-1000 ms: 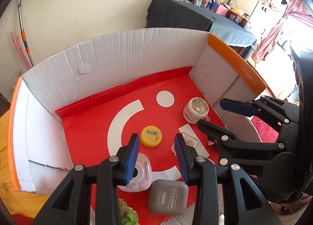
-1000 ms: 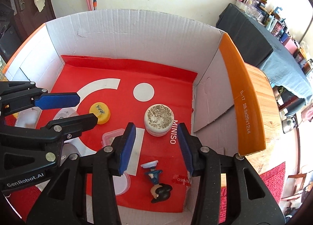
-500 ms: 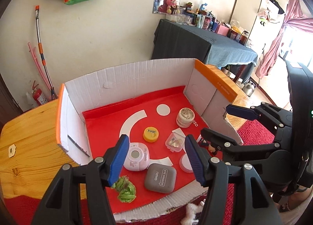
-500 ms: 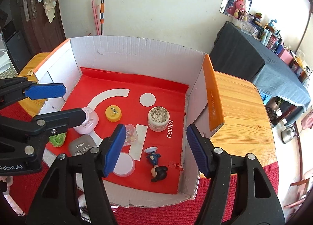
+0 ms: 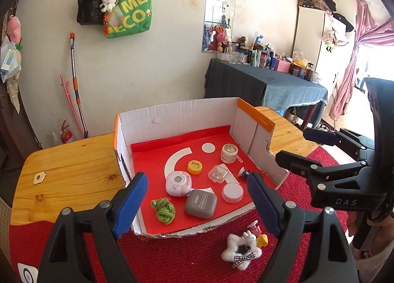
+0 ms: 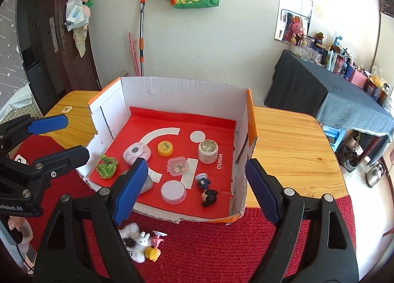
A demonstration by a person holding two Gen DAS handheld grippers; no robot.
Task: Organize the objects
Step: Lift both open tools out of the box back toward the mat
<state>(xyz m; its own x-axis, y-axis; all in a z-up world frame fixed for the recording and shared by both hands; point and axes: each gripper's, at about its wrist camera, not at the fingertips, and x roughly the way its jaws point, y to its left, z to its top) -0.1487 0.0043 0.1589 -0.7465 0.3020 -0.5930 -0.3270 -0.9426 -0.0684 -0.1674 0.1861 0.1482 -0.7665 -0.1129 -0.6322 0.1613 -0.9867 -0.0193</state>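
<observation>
Both the left gripper (image 5: pixel 197 199) and right gripper (image 6: pixel 194 184) are hanging empty before the box's (image 5: pixel 177 113) torn near edge, jaws just opening wide, having backed out; trinkets are lying inside it.

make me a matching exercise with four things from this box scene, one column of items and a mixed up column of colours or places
Items:
1. bottle cap
2. eye shadow case
3. knotted rope toy
4. fluffy star clip

Colour or place:
A. grey, inside the cardboard box
B. on the red rug, outside the box
C. yellow, inside the box
D. green, near the box's front left corner

Pairs: 1-C, 2-A, 3-D, 4-B
</observation>
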